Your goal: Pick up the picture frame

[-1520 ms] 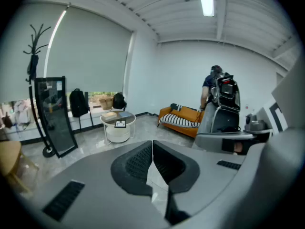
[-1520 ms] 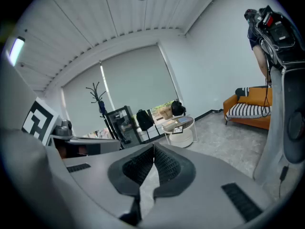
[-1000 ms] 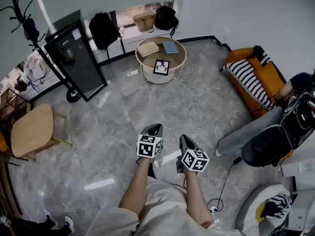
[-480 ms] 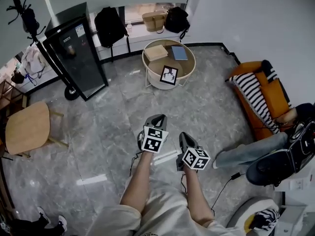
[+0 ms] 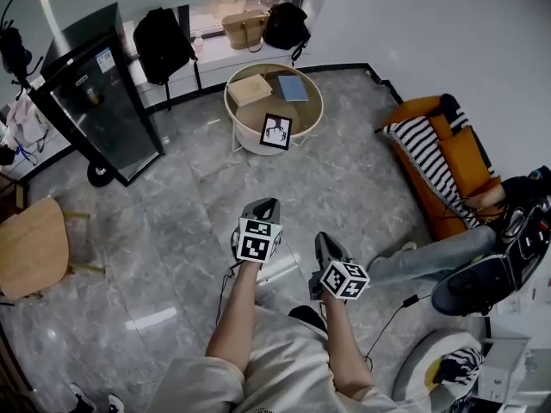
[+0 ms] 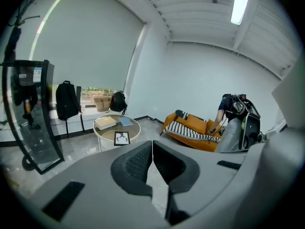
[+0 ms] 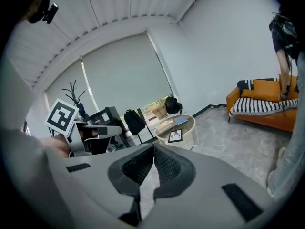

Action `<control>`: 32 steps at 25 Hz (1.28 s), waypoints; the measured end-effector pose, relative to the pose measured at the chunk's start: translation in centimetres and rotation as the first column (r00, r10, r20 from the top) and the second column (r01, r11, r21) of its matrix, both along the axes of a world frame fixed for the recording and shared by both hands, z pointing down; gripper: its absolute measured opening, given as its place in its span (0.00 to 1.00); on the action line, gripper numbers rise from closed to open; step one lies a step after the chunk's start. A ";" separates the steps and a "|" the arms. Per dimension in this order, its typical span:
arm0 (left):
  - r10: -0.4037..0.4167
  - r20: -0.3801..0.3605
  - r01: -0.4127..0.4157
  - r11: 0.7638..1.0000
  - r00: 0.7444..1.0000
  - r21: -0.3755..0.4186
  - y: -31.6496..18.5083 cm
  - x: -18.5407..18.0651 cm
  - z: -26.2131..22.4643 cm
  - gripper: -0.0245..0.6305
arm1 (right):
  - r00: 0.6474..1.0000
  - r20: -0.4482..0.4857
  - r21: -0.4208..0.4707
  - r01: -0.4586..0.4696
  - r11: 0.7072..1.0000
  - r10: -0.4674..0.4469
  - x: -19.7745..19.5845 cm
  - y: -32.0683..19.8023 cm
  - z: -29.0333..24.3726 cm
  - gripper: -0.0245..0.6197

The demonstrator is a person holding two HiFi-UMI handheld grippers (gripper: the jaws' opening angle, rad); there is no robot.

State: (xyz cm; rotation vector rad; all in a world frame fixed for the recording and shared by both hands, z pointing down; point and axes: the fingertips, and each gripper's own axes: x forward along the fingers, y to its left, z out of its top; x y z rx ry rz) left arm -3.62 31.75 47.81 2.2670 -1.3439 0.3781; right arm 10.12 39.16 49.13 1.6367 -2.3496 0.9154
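Looking steeply down on the left gripper (image 5: 263, 205), held out low over the grey marbled floor (image 5: 172, 231), pinched together tip to tip and gripping nothing. Same story just beside it for the right gripper (image 5: 325, 243): pressed together, pads meeting along one thin seam, carrying nothing. Spotting the picture frame (image 5: 276, 132) well ahead of both and touched by neither, at the near edge of the round table (image 5: 231, 101), black-bordered with a dark figure on white; hard to tell whether standing on the top or leaning against the side. Up on the tabletop, finding a tan box (image 5: 250, 88) and a blue book (image 5: 293, 87) side by side, just behind the frame. Off to the right, catching an orange sofa (image 5: 448, 144) with a striped cushion (image 5: 422, 149). Back by the window, noting a black backpack (image 5: 162, 46), and nearer on the left a dark glass-fronted cabinet (image 5: 95, 93). From the left gripper view, seeing frame and table just left of the closed tips; from the right gripper view, just right of them.
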 end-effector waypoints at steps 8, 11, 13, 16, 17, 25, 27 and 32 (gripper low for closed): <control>0.042 -0.005 -0.042 0.997 0.999 -0.064 -1.4 2.8 3.2 0.07 | 0.998 0.002 -0.026 -0.057 0.998 0.057 3.0 -2.0 1.2 0.09; 0.042 0.016 -0.040 0.996 0.999 -0.080 -3.1 3.5 4.3 0.07 | 0.999 0.017 -0.025 -0.042 0.999 0.042 3.8 -4.9 1.8 0.09; 0.016 0.028 -0.013 0.996 0.999 -0.086 -4.4 3.1 4.3 0.07 | 0.999 0.033 -0.032 -0.013 0.999 0.014 3.6 -6.9 2.2 0.09; -0.054 0.025 0.056 0.996 0.998 -0.071 -6.9 1.7 2.6 0.07 | 0.995 0.094 -0.017 0.022 1.000 -0.020 2.5 -10.4 1.1 0.09; -0.068 0.021 0.070 0.996 0.997 -0.058 -7.9 1.5 1.7 0.07 | 0.992 0.120 -0.002 0.034 0.999 -0.033 2.2 -11.8 0.5 0.09; -0.123 0.052 0.127 0.990 0.991 -0.062 -14.2 4.1 1.5 0.07 | 0.976 0.110 0.051 0.183 0.982 -0.187 3.3 -20.0 -0.3 0.09; -0.131 0.045 0.133 0.990 0.990 -0.047 -16.3 5.7 1.0 0.07 | 0.973 0.110 0.065 0.199 0.978 -0.205 4.6 -22.4 -0.9 0.09; -0.138 0.048 0.139 0.990 0.989 -0.020 -19.8 10.3 0.5 0.07 | 0.959 0.121 0.084 0.246 0.966 -0.255 7.5 -27.4 -1.8 0.09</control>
